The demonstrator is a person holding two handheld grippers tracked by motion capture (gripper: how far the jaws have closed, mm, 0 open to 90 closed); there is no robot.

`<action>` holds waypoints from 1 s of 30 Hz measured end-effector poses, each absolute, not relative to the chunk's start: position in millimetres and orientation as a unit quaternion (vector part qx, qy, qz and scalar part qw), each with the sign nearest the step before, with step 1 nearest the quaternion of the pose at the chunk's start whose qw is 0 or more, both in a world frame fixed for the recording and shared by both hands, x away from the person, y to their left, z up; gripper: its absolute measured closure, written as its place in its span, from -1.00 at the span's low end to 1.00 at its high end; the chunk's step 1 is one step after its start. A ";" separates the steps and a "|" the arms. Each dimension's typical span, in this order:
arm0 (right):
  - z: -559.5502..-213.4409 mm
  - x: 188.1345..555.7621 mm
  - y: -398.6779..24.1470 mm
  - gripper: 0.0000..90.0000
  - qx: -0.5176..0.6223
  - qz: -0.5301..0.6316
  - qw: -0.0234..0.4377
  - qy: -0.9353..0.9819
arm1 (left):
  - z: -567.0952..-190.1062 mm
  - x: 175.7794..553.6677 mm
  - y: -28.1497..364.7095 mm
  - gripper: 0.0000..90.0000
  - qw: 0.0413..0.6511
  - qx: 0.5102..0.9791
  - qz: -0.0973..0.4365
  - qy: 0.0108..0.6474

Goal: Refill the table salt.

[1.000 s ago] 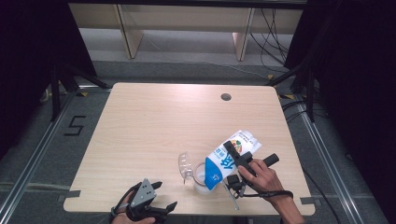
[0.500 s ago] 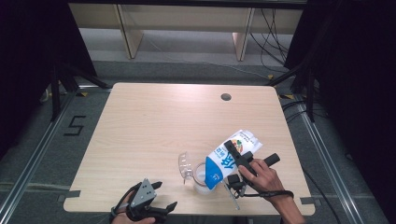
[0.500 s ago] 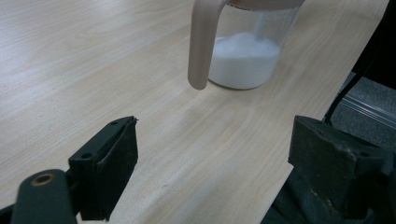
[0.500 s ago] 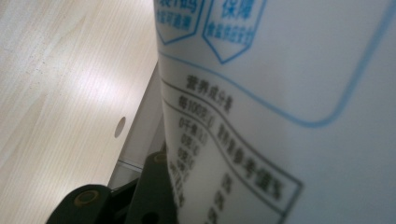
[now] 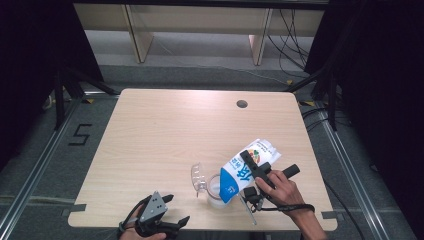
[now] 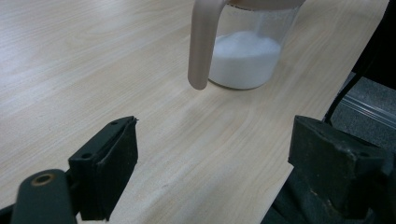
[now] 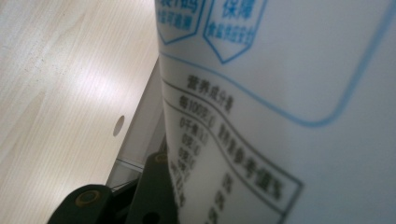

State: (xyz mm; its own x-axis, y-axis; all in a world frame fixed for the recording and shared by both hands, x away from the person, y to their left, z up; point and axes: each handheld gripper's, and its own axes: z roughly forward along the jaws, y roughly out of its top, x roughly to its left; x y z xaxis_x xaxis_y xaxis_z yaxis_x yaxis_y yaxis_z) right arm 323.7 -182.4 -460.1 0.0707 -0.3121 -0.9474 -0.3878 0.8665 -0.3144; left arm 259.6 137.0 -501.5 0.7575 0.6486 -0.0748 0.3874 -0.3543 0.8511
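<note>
High view, carton: the white and blue printed milk carton (image 5: pixel 246 169) is tipped spout-down toward 7 o'clock, low end right over the clear glass jug with a pale handle (image 5: pixel 212 187), which sits near the table's front edge at about 6 o'clock.

High view, right gripper: the right gripper (image 5: pixel 256 167) is clamped across the carton's middle, with the hand behind it at 5 o'clock.

High view, left gripper: the left gripper (image 5: pixel 172 212) sits at the front edge around 7 o'clock, well apart from the jug, jaws spread and nothing in them.

High view, table: the light wooden table (image 5: pixel 165 135) has a small round cable hole (image 5: pixel 242 104) up at 1 o'clock.

Left gripper view: both black jaws stand wide with bare tabletop between them. The jug (image 6: pixel 245 51) is ahead at 12 o'clock, white stuff (image 6: pixel 245 58) filling its bottom part, handle hanging on its left.

Right gripper view: the carton's printed side (image 7: pixel 289 112) is pressed right up against the camera. One black jaw lies flat on it at the bottom, so it's gripped.

Risk 1: if the spout drifts off the rim, I'd guess the pour lands on the table. The jug mouth isn't wide.

Risk 2: squeezing a soft carton could make it gush out and splash.

Risk 3: nobody's holding the jug, so a bump from the carton could shove it toward that near edge.
</note>
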 end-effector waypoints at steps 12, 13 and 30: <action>-458.9 324.1 -182.2 0.60 -0.263 0.023 0.685 0.679 | -501.5 259.6 137.0 -0.66 0.470 0.811 0.139 0.320; -459.1 324.0 -182.3 0.60 -0.262 0.024 0.685 0.679 | -501.5 260.0 137.1 -0.66 0.470 0.812 0.139 0.316; -462.2 323.4 -182.8 0.62 -0.248 0.030 0.686 0.683 | -501.5 259.9 137.1 -0.66 0.470 0.812 0.139 0.316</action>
State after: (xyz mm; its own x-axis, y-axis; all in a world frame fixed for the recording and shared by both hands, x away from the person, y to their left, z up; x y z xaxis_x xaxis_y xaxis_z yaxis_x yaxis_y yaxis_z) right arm 323.4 -182.8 -462.2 0.0652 -0.2976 -0.9525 -0.3797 0.8753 -0.2994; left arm 259.9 137.1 -501.5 0.7618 0.6439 -0.0706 0.3822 -0.3589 0.8515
